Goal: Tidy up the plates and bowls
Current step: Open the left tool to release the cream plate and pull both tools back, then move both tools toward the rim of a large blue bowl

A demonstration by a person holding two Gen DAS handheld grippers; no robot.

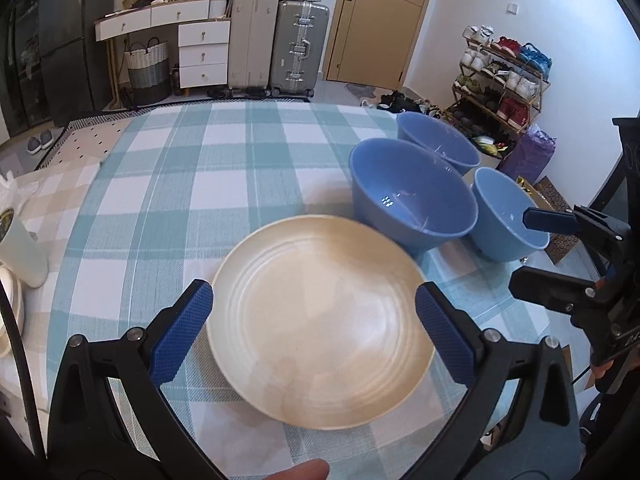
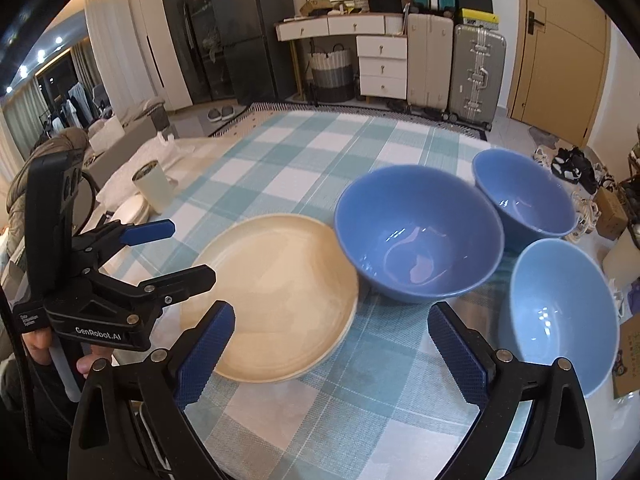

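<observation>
Looking along the left gripper (image 1: 314, 334), its blue pads stand wide apart and grasp nothing; the cream plate (image 1: 320, 300) lies flat on the checked tablecloth (image 1: 180, 184) below and between them, untouched. Just beyond its far rim sit three blue bowls, mouths up: the large bowl (image 1: 412, 200) nearest the plate, a far bowl (image 1: 438, 142) behind it, and a paler bowl (image 1: 508, 216) at the right, close by the other tool. A white cup (image 1: 20, 244) stands at the cloth's left edge. From the right wrist view, the right gripper (image 2: 330, 354) is likewise released, jaws spread over bare cloth between the plate (image 2: 272, 300) and the pale bowl (image 2: 560, 320); the large bowl (image 2: 416, 232) looks to touch or just overlap the plate's rim, though I cannot tell which. A second rim seems to show under the plate's near edge, so it may rest on another plate. All the pieces are round, with no long axis; each opens upward. They look like glazed ceramic or hard plastic: stiff, smooth, probably slippery, and breakable if knocked together. The plate is best taken by pinching its raised rim; a bowl by its wall, one pad inside and one outside.
</observation>
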